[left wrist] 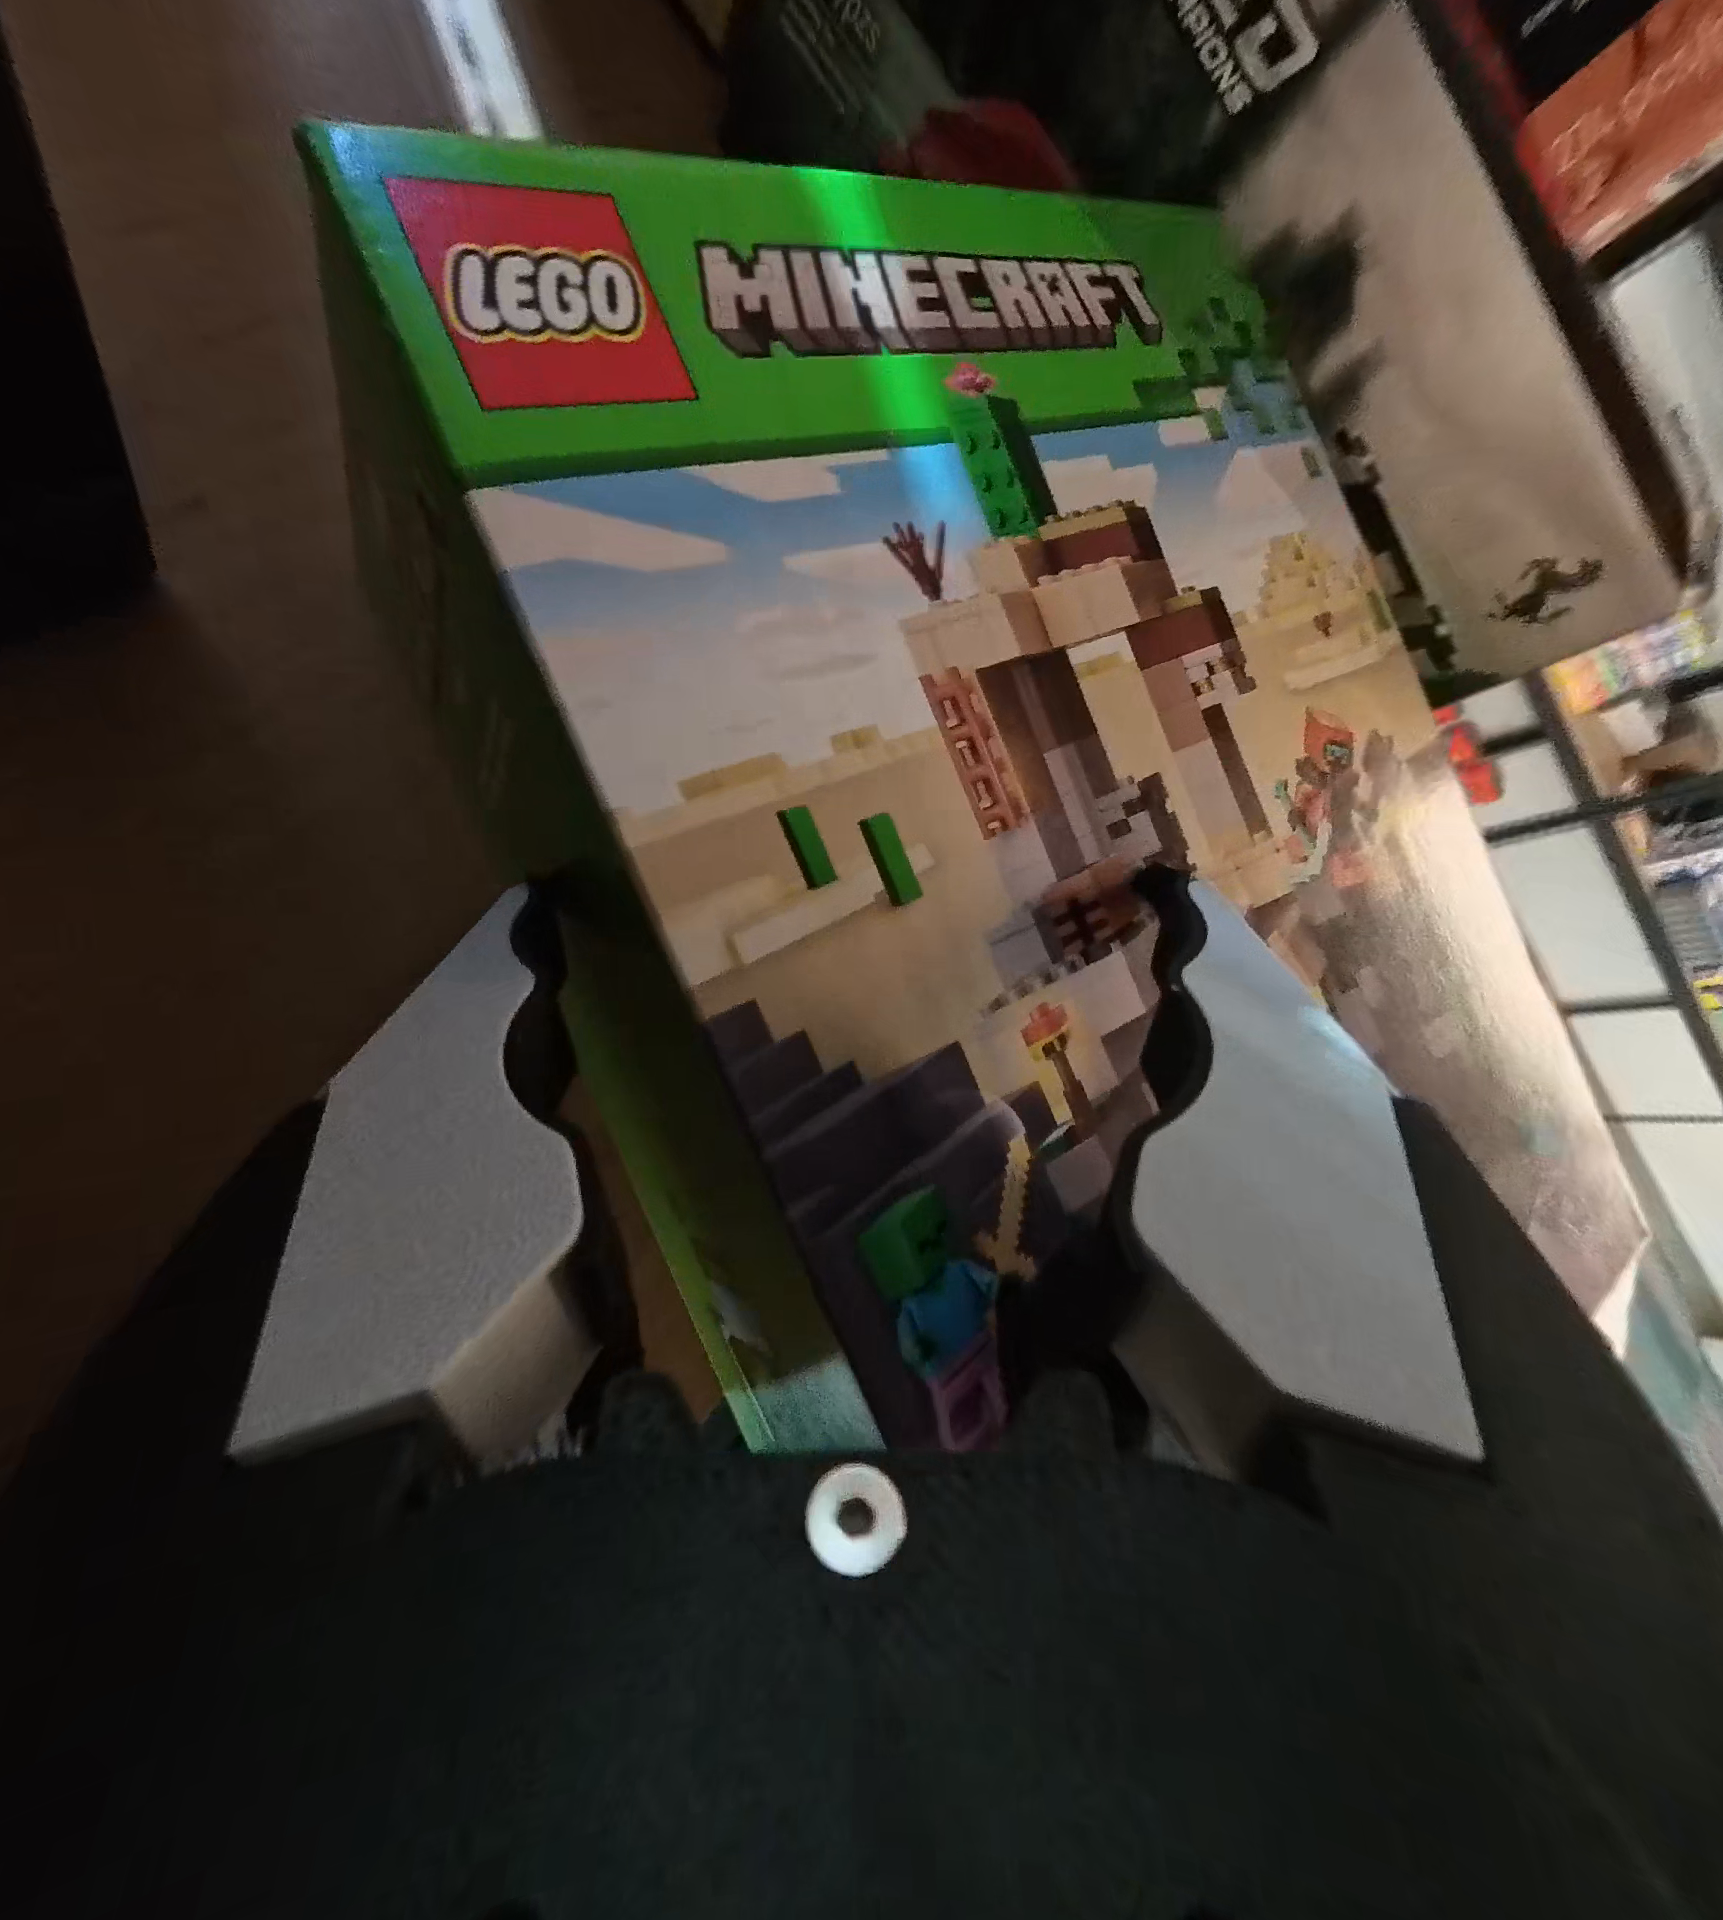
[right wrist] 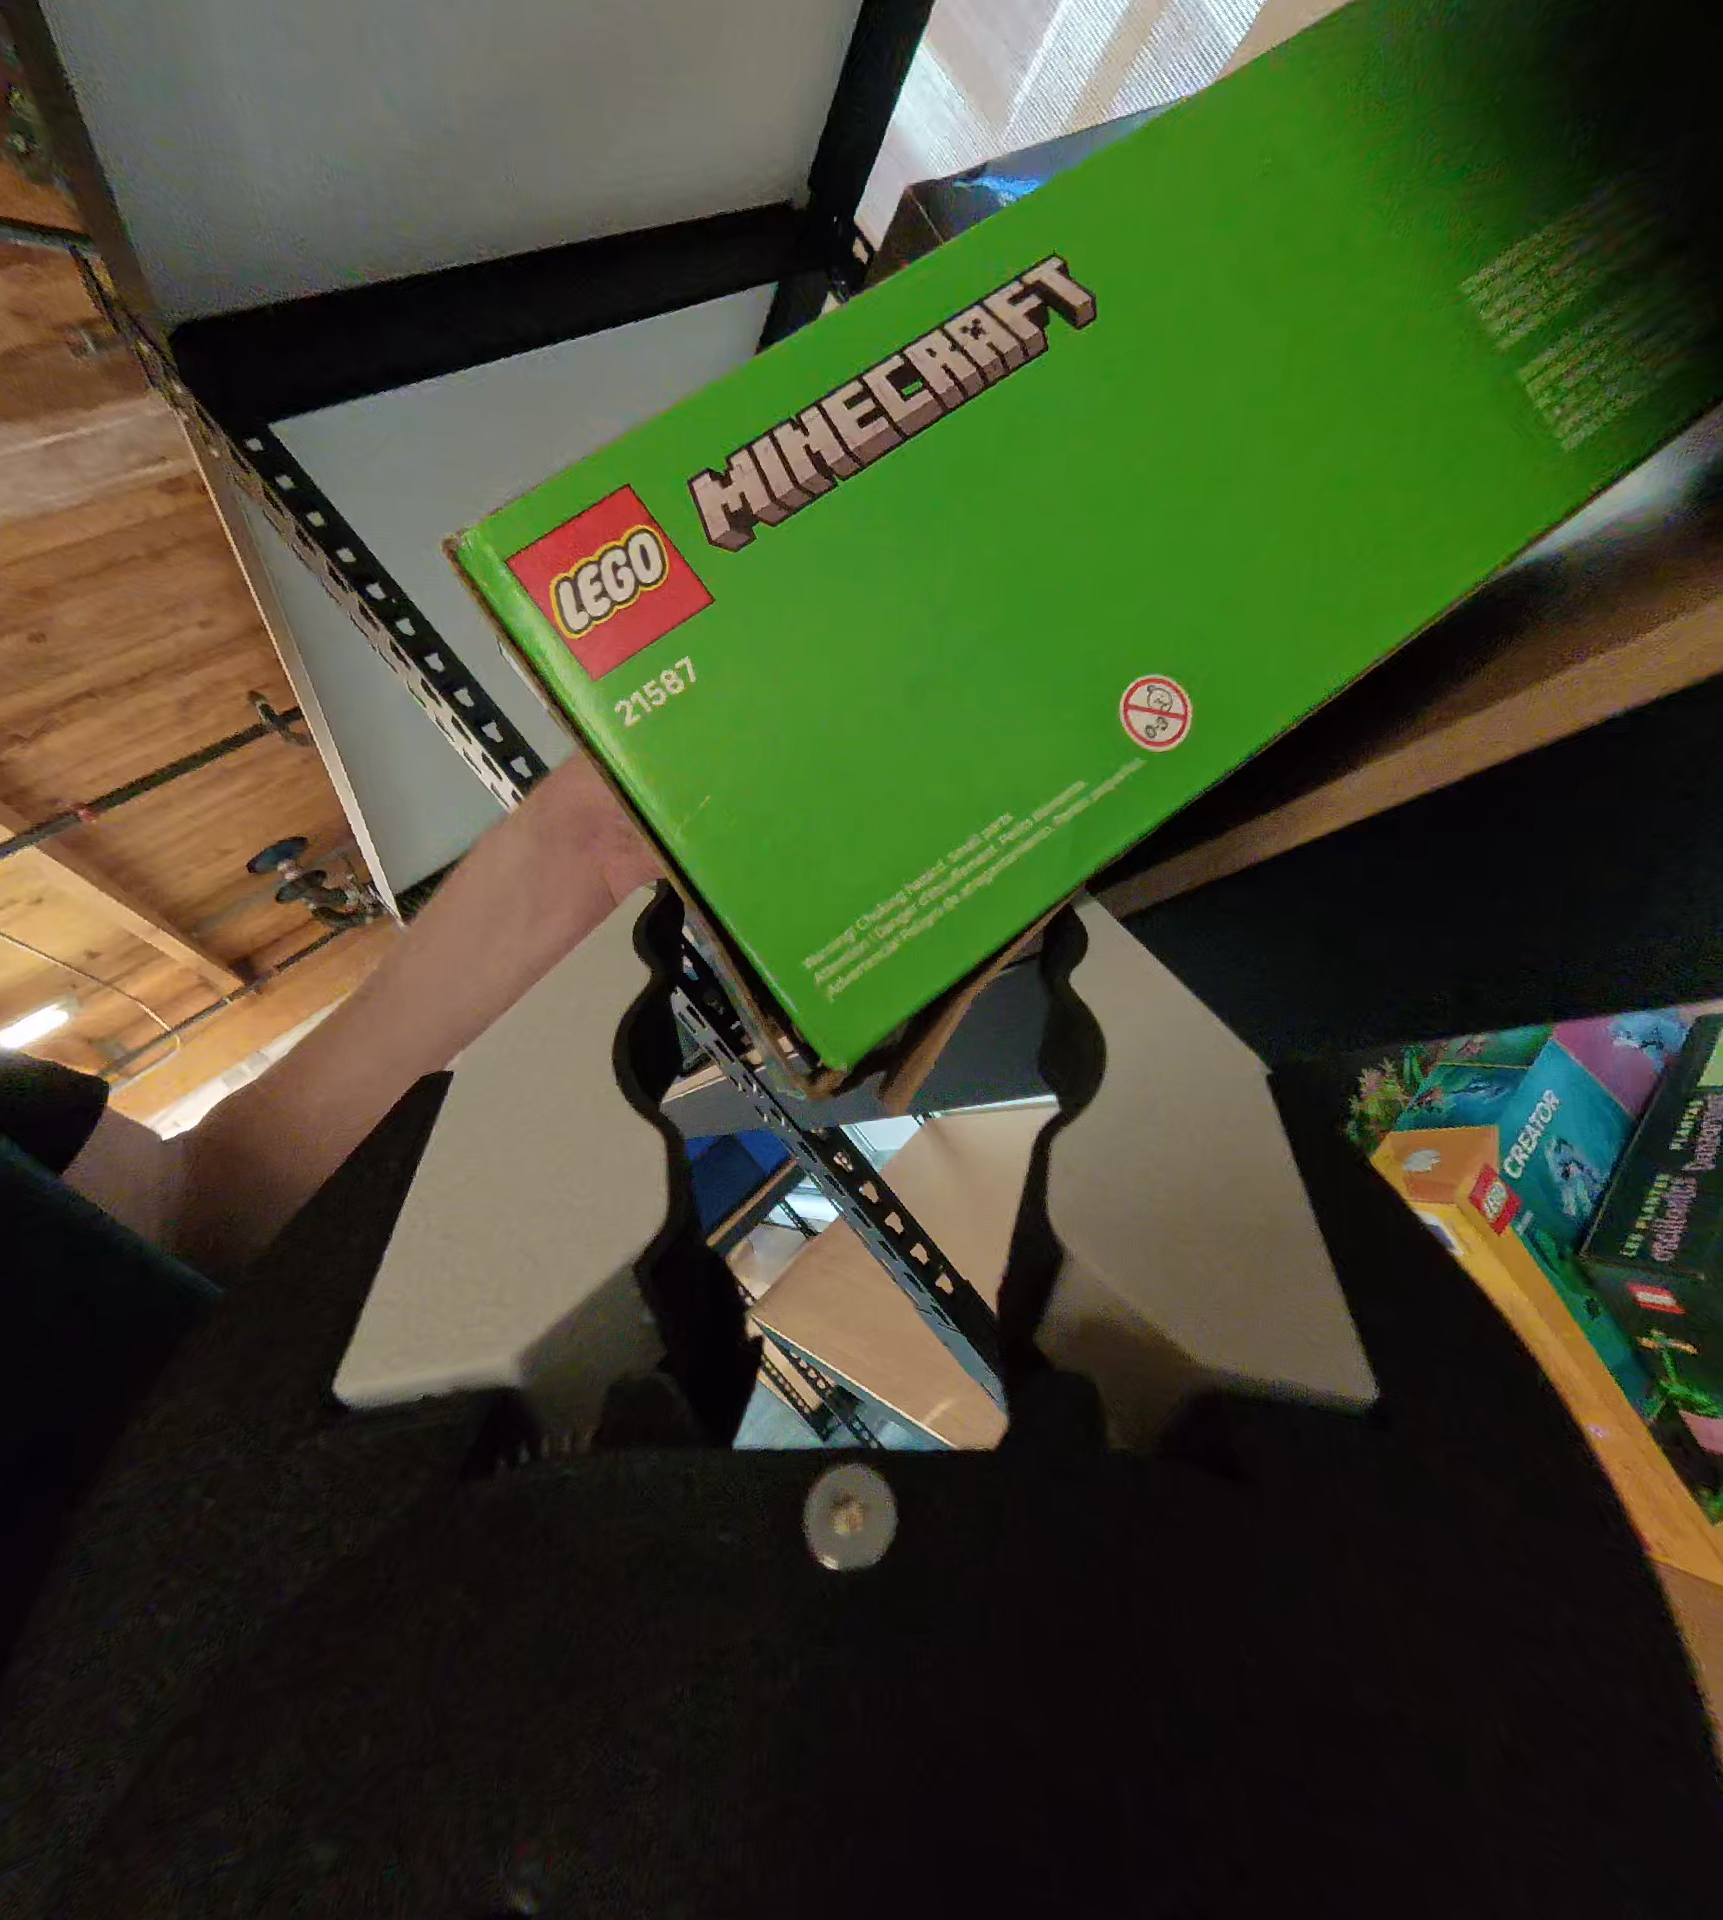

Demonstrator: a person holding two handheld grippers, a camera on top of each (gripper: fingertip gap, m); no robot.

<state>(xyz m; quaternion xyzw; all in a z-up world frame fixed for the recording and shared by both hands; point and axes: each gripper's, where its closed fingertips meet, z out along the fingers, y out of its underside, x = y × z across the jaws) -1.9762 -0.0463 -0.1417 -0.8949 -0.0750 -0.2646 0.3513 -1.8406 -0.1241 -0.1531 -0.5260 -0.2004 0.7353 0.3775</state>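
**Q:** What is seen at the left tongs (left wrist: 852, 914)?

**A:** A green box (left wrist: 836, 623) of building bricks is clamped in them, with the jaws set wide. It stands upright and slightly tilted. One black pad (left wrist: 535, 977) is laid along the box's dark narrow side. The other (left wrist: 1174, 966) is pressed onto the printed front, which shows a sandy brick tower. The box reaches down to the root of the fingers and rises well beyond the tips.

**Q:** What is found around them?

**A:** Beyond the tips and to the right, a pale box (left wrist: 1459, 416) is seen, just beside the green one. A brown wall (left wrist: 213, 520) is seen to the left.

**Q:** And the right tongs (right wrist: 862, 935)?

**A:** Their jaws are set narrower. The lower corner of the same green box (right wrist: 1044, 571) is lodged between the two tips, and both pads seem to meet its edges. Whether they press on it cannot be told.

**Q:** What surrounds those tongs?

**A:** To the left of the tips, a bare forearm (right wrist: 441, 956) is seen reaching behind the box. A black perforated shelf post (right wrist: 400, 623) runs past the left finger. To the right, a wooden shelf board (right wrist: 1459, 727) is seen, and nearer the handle a stack of coloured boxes (right wrist: 1615, 1195).
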